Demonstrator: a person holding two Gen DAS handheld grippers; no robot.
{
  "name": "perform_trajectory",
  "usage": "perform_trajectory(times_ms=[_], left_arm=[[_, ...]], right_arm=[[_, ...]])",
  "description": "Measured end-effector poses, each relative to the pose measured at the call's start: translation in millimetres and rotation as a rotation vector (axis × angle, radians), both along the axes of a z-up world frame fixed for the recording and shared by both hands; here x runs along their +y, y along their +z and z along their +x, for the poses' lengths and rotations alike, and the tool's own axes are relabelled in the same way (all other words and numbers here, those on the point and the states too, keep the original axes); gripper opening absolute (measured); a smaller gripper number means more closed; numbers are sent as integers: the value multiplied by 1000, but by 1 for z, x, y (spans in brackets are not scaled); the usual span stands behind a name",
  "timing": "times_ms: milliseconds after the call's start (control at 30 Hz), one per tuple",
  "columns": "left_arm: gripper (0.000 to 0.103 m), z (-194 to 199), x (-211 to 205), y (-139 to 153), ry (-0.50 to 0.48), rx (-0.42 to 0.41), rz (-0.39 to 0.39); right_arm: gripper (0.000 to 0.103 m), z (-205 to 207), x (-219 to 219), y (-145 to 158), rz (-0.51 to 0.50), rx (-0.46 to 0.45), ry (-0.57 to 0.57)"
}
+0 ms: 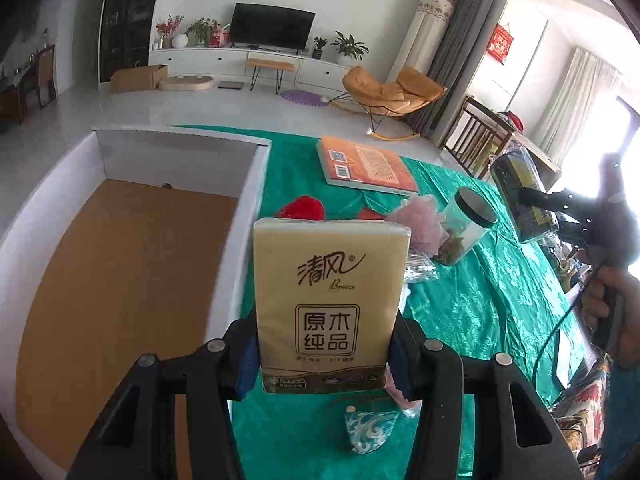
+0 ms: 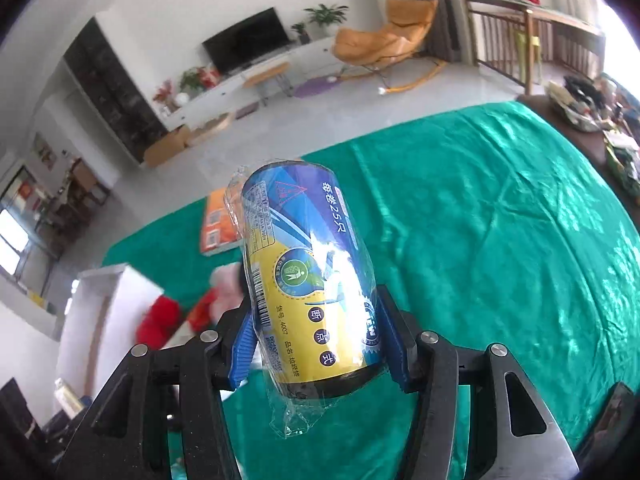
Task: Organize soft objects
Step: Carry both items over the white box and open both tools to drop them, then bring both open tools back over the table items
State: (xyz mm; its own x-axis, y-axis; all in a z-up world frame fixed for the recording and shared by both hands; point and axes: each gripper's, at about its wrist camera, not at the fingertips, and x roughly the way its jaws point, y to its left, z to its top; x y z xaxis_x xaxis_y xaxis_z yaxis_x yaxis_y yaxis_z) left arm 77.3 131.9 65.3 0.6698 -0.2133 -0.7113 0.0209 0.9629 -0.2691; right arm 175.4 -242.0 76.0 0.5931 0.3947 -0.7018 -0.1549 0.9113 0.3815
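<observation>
The left claw [image 1: 324, 354] pinches a pack of Breeze tissues [image 1: 326, 300] by its lower end, long axis pointing away from the claw, held above the green-clothed desk [image 1: 460, 300]. The open cardboard box [image 1: 120, 280] lies directly to its left, just beside the pack. The right claw [image 2: 320, 344] grips a wrapped roll of bin bags [image 2: 312, 280], farther from the box, so the left seems nearer to drop first.

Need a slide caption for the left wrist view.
Left gripper holds a tissue pack upright beside the white box on the green cloth.
</observation>
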Motion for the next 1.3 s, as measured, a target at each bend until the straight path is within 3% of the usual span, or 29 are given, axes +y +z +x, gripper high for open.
perform_trajectory(times_ms=[133, 233, 267, 300, 333, 367, 433, 500, 600, 633, 700, 767, 800, 867, 933, 1033, 1167, 1233, 1300], left_arm=[[52, -31, 59, 10, 113, -5, 88], [56, -57, 99, 6, 208, 8, 157], [61, -64, 110, 3, 245, 11, 185], [82, -70, 119, 0, 280, 18, 207], [101, -76, 126, -2, 307, 19, 215], [103, -83, 130, -4, 320, 6, 211], [102, -91, 134, -6, 327, -12, 210], [102, -93, 132, -10, 328, -24, 212], [102, -88, 120, -12, 314, -32, 150], [102, -85, 115, -12, 298, -35, 116], [103, -80, 99, -11, 250, -38, 59], [102, -79, 77, -8, 187, -44, 33], [103, -79, 64, -5, 151, -47, 30], [103, -81, 37, -5, 62, -52, 42], [103, -82, 7, -9, -28, -36, 71], [103, -79, -41, -30, -157, 23, 94], [103, -62, -97, -86, -245, 151, 133], [102, -47, -115, -113, -250, 206, 136], [102, -31, -129, -131, -236, 208, 136]], right_arm=[[57, -37, 114, 18, 185, 34, 257], [57, -66, 201, 22, 255, 64, 423], [59, -74, 228, 20, 269, 86, 470], [65, -80, 248, 16, 296, 114, 508], [79, -84, 262, 12, 334, 142, 539], [83, -86, 268, 8, 365, 165, 556], [82, -91, 263, 0, 382, 157, 561], [82, -92, 239, -11, 273, 108, 503], [83, -112, 222, -45, -179, -39, 490], [83, -120, 220, -68, -249, -17, 539], [82, -132, 213, -117, -253, 94, 633], [80, -150, 215, -153, -308, 127, 662], [78, -158, 212, -167, -357, 109, 639], [49, -166, 191, -171, -370, 17, 536], [45, -154, 158, -169, -354, 23, 382], [46, -117, 95, -168, -325, 58, 157], [51, -71, 17, -154, -299, 50, -104], [81, -68, -8, -143, -211, 37, -138], [80, -76, -19, -139, -201, 4, -165]])
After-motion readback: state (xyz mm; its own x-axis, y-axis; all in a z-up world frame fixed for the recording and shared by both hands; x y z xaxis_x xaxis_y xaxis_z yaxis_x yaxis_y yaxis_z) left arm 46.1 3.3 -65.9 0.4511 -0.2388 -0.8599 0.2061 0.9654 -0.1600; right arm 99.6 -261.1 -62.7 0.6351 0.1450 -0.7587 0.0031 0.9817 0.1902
